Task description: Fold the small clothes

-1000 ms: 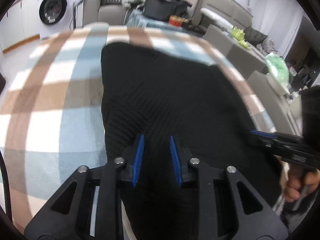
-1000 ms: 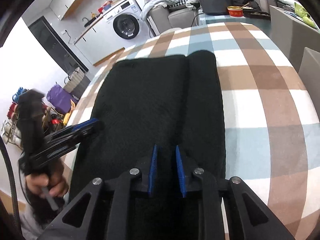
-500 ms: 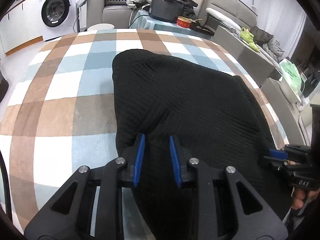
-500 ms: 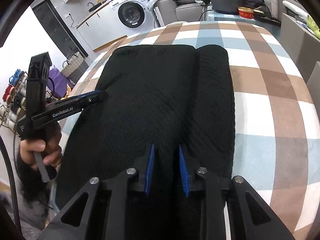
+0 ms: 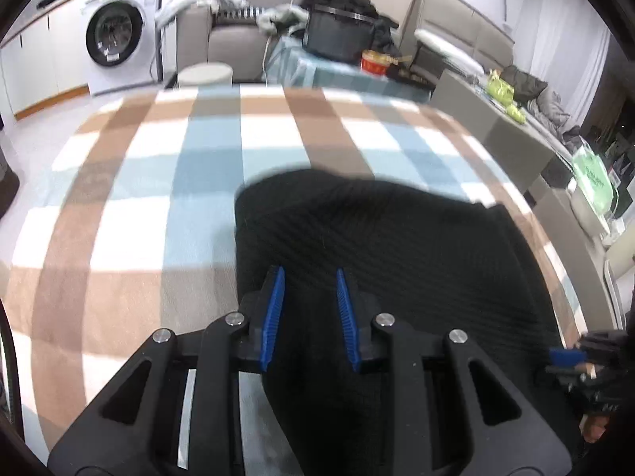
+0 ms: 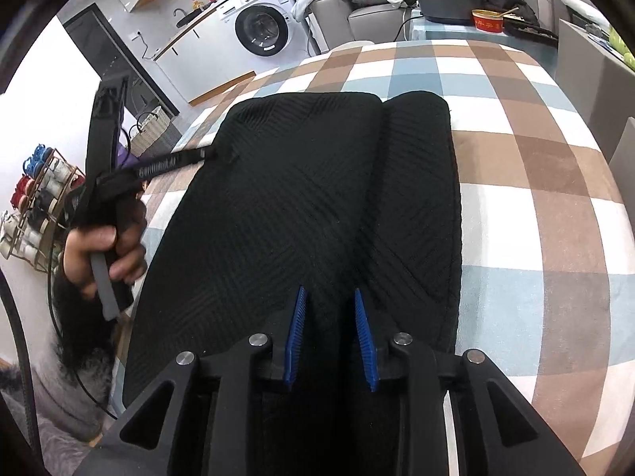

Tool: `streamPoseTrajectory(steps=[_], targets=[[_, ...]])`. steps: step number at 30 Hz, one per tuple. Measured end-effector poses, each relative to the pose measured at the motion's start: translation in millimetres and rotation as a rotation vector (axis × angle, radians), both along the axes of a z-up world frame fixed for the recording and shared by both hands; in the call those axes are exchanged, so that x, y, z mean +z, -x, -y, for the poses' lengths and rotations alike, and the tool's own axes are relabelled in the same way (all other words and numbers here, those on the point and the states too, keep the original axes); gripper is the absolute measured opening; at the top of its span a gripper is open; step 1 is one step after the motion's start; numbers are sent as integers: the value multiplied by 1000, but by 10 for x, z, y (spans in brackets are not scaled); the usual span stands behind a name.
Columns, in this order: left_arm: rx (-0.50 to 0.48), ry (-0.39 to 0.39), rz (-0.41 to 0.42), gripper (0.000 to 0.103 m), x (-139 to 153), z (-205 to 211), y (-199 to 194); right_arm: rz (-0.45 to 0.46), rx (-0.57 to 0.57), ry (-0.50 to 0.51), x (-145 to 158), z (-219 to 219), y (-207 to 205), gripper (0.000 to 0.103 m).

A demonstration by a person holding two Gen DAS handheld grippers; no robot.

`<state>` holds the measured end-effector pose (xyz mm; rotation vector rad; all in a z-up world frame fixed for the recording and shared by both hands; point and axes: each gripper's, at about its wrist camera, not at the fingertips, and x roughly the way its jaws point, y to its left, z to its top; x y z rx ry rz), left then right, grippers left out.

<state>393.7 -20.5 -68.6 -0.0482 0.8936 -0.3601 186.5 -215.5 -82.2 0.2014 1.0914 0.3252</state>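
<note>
One black garment (image 6: 301, 198) lies flat on the checked table (image 6: 535, 198).
Its long axis runs straight away from my right gripper (image 6: 329, 297), which hovers over the near hem with its jaws slightly apart, pinching nothing. My left gripper (image 6: 210, 154) sits farther up, at the left long edge, jaws also a little apart; I see no cloth clamped. Right is nearer the hem, so I judge it leads an end-over-end fold.

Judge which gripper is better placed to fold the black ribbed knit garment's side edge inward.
Probably left: the left gripper sits at the garment's side edge; the right gripper hangs over its near hem, mid-width.
</note>
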Motion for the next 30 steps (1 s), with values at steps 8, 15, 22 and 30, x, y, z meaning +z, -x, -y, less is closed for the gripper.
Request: streamPoseTrajectory(steps=[8,15,22,30], targets=[[12,-60,-44,25,-70,72,-151,-10,-3,-2,56,-40,57,28],[26,-5,-29,30,139,-108,822,-17,19,-64,32,-47,396,28],[31,1,-8,30,232,-97,1661,64,-11,-123,265,-20,536,7],[-66,60,-23,40,250,181,2465,-34,-32,-194,122,173,683,23]])
